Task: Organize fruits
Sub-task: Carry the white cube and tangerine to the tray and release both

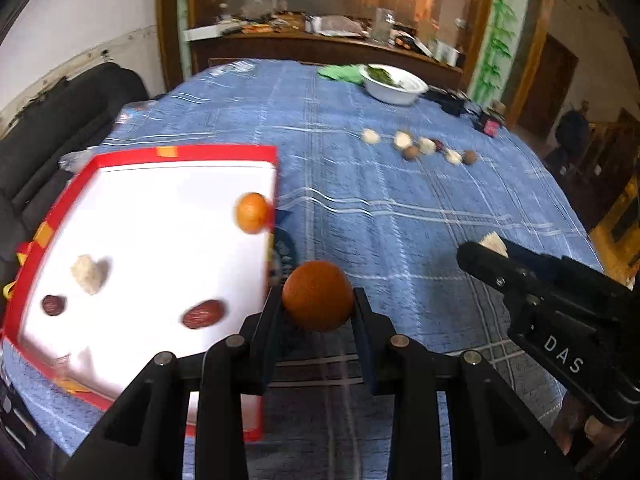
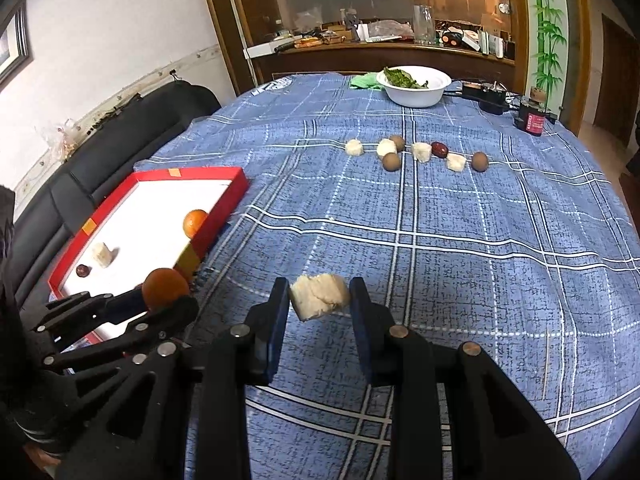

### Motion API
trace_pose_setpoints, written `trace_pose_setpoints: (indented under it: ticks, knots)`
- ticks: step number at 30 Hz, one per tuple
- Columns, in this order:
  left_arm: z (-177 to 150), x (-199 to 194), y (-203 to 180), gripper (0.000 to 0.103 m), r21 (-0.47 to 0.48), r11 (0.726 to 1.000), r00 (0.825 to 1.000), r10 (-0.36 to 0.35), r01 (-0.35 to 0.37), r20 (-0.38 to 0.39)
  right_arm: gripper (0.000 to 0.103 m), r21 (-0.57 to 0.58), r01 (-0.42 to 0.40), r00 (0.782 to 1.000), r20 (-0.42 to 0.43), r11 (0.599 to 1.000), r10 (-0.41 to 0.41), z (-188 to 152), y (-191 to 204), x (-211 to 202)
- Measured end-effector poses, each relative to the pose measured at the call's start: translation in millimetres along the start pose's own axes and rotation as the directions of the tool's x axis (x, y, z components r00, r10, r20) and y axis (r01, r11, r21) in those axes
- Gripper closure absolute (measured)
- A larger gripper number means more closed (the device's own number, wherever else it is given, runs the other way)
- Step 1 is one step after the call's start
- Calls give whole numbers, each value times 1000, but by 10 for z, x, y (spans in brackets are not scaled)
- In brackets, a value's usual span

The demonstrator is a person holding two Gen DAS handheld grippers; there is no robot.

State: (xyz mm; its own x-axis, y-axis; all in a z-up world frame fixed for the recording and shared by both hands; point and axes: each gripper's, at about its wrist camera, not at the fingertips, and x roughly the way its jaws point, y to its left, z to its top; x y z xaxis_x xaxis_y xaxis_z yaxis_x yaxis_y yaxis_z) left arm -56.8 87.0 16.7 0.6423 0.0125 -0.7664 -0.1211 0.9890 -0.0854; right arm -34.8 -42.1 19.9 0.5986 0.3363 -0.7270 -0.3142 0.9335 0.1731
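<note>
Left tool (image 1: pixel 318 300) pinches orange (image 1: pixel 318 295), frame centre, beside red tray (image 1: pixel 216 151); right tool (image 2: pixel 320 298) pinches pale chunk (image 2: pixel 319 295), possibly sugarcane. Step: carrying to tray. Next: lower, release inside.

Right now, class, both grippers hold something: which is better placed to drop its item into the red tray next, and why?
Left. The left gripper holds its orange beside the red tray edge; the right gripper, holding a pale chunk, sits farther out over the blue cloth.

Left gripper (image 1: pixel 318 296): held lower centre of frame, jaws clamped on something.
Right gripper (image 2: pixel 320 294): held lower centre, likewise clamped.
</note>
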Motion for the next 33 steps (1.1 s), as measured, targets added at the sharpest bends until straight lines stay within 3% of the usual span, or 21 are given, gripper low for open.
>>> trace_pose_setpoints:
  ticks: [13,21,33]
  knots:
    - [-25,-110,572,71,-123,987,995,102,-98,21,70,-98,-97,995,14,990,99,92,573,13]
    - [-38,-146,1015,71,-213,962,983,181,-172,20,70,-148,-181,983,-5,972,183,152,945,170]
    - [36,8,1340,71,-262,938,973,231,-225,-9,70,-185,-245,970,-49,952,240,293,1321,486]
